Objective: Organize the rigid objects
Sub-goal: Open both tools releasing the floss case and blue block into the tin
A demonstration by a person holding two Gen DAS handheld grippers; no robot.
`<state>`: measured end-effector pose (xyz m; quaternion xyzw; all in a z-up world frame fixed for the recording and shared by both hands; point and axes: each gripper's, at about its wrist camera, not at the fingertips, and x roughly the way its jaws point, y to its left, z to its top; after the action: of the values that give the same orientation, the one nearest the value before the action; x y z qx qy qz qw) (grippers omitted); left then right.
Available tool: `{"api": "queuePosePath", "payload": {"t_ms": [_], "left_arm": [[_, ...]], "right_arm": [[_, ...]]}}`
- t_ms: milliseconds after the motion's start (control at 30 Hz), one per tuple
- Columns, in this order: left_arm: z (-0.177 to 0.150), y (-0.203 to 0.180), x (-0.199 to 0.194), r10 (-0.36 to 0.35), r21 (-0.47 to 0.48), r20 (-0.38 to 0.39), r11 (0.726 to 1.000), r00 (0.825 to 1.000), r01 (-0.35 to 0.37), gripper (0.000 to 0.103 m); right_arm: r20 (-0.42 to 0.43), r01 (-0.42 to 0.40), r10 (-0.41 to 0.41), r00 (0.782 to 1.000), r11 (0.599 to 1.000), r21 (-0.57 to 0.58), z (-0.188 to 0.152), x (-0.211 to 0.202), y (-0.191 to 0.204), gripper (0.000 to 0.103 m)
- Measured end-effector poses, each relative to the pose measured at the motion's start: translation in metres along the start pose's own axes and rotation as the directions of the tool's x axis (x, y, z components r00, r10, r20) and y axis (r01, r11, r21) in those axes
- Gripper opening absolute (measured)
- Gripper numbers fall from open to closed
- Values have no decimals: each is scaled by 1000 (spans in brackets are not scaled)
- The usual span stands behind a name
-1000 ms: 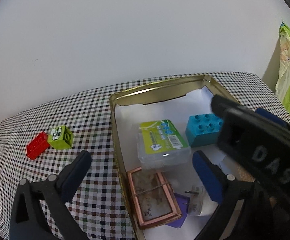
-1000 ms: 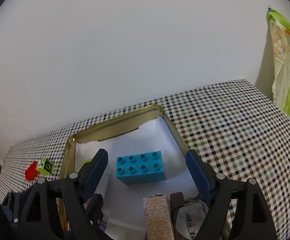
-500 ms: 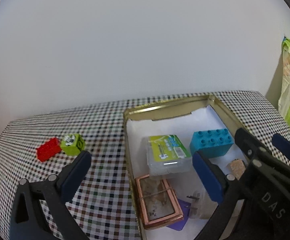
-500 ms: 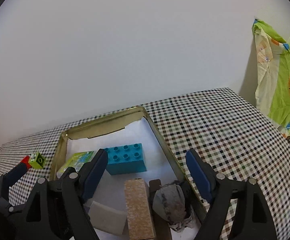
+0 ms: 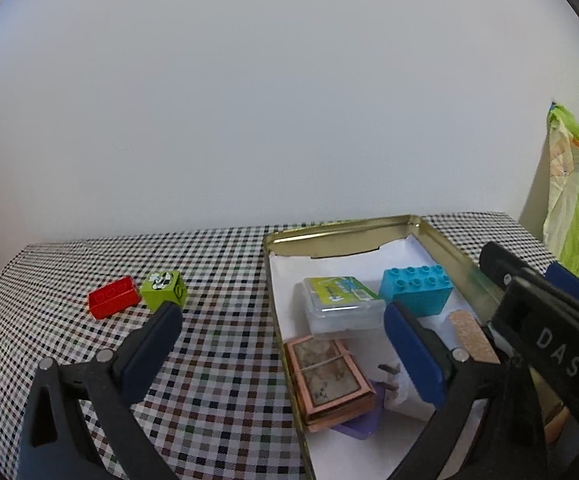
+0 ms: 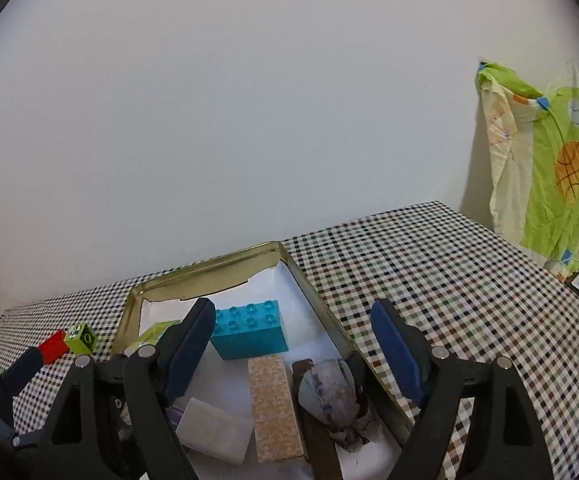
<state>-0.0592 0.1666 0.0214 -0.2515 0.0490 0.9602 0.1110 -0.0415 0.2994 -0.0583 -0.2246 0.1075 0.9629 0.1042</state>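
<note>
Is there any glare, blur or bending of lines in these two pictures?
Left wrist view: the gold metal tin glints along its far rim; dark corners frame the picture. Right wrist view: the checkered tablecloth curves from the fisheye lens; both views look sharp and evenly lit.

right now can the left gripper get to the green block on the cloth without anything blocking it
Probably yes. The left gripper is open and empty, and only bare checkered cloth lies before the green block. The red block beside it could get bumped.

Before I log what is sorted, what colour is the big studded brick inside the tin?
Turquoise blue brick; the right wrist view shows it best.
</note>
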Motion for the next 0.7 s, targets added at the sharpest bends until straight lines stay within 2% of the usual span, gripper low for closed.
{"api": "queuePosePath", "payload": {"t_ms": [233, 700], "left_arm": [[-8, -5, -3, 4, 32, 53, 999, 999, -6, 102], [-17, 6, -21, -8, 22, 149, 1000, 989, 5, 102]], "right_arm": [[8, 12, -13, 1000, 999, 42, -12, -4, -2, 82], [139, 85, -84, 987, 996, -3, -33, -28, 6, 82]]}}
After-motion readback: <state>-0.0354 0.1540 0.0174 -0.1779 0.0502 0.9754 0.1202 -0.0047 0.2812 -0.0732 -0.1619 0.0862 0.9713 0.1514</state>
